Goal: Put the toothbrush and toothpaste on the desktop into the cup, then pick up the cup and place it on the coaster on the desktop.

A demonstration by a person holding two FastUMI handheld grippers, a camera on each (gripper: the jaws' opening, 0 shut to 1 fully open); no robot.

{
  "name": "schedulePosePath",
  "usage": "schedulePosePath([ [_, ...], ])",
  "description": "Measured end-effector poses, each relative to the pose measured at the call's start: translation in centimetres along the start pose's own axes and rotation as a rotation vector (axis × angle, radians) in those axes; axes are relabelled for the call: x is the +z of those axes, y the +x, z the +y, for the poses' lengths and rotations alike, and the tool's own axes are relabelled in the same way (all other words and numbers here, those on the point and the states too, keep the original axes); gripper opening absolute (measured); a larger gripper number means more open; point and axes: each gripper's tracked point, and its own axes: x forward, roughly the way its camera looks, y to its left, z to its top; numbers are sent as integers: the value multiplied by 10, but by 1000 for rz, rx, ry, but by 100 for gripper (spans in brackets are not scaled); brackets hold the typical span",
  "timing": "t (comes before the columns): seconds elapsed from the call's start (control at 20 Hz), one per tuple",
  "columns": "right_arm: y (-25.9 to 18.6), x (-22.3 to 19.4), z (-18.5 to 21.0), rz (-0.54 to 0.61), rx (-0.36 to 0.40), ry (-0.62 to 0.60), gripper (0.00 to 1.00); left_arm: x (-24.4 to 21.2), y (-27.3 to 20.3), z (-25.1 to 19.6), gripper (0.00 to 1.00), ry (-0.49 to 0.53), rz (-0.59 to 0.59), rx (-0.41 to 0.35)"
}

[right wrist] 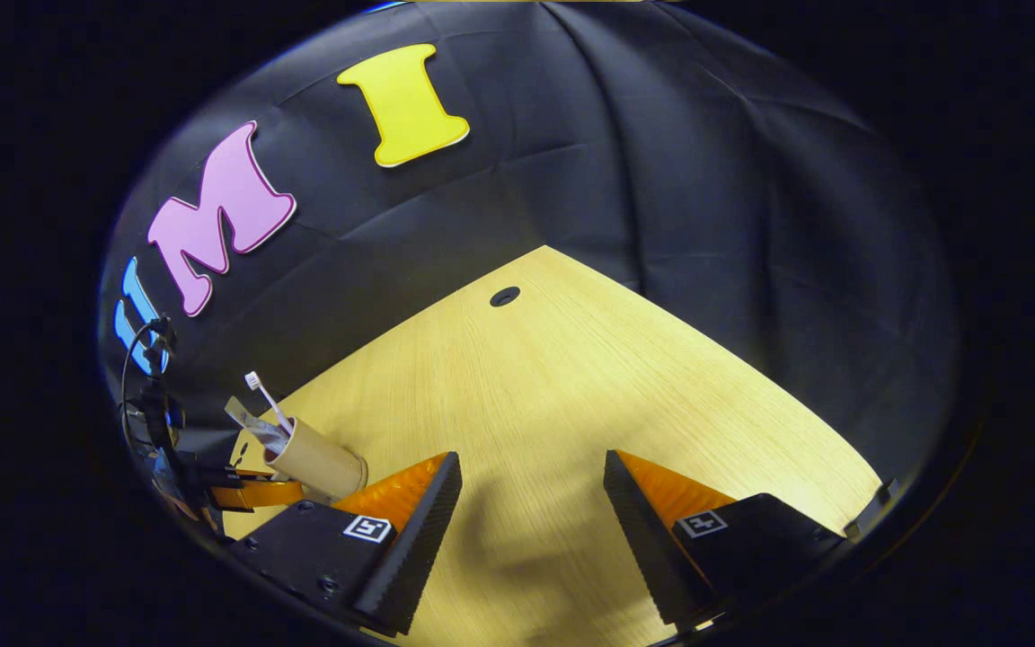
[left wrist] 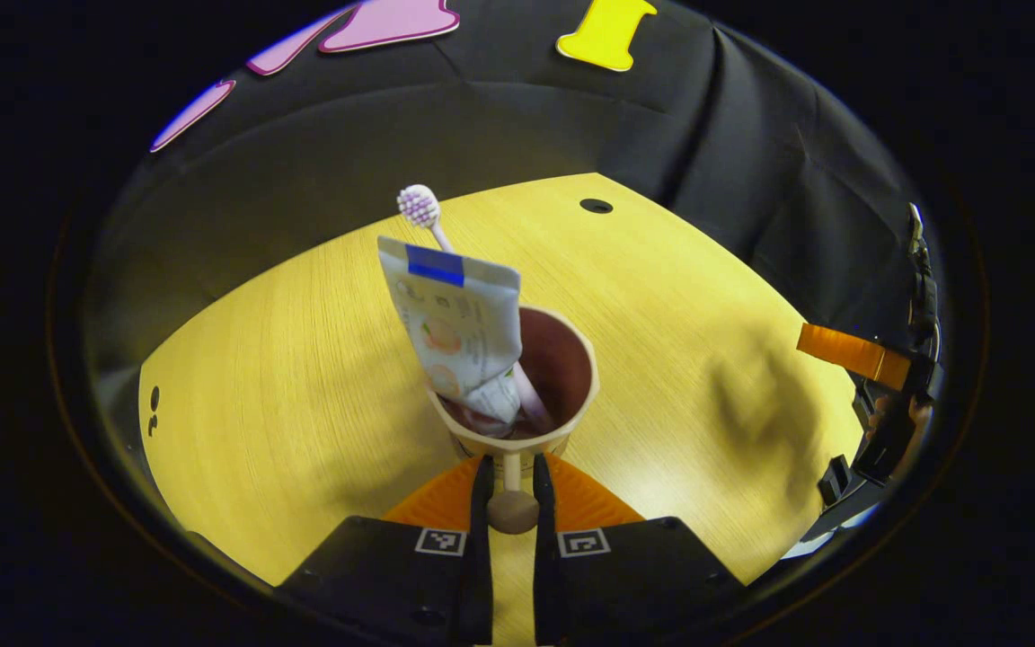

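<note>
Cup (left wrist: 531, 386) holds toothbrush (left wrist: 420, 208) and toothpaste (left wrist: 459, 328).

Your right gripper (right wrist: 531, 503) hangs wide open over bare desktop (right wrist: 571, 377); far left, the other gripper (right wrist: 252, 492) holds the cup (right wrist: 318, 463) with toothbrush (right wrist: 264, 397) and toothpaste (right wrist: 252, 420).

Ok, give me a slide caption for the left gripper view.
Left claw shut on the handle of the cup, with toothbrush and toothpaste standing inside, above the wooden desk.
</note>
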Motion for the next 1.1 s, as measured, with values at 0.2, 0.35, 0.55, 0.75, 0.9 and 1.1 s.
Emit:
schedulePosePath([
  [0.2, -2, 0, 2, 3, 2, -1, 98, 0, -1, 4, 25, 3, -9, 38],
  [0.35, -7, 0, 4, 2, 5, -8, 98, 0, -4, 10, 40, 26, -22, 93],
  [0.55, -15, -3, 11, 5, 12, -25, 98, -1, -29, 20, 88, -43, -102, 124],
  [0.75, -30, -10, 13, 12, -16, -80, 98, -21, -65, 37, 100, -185, -207, 135],
  [0.9, -46, -18, 26, 31, 3, -82, 98, -49, -105, 62, 100, -262, -276, 219],
  [1.1, -76, -19, 52, 16, 35, -129, 98, -80, -176, 77, 100, -330, -384, 305],
])
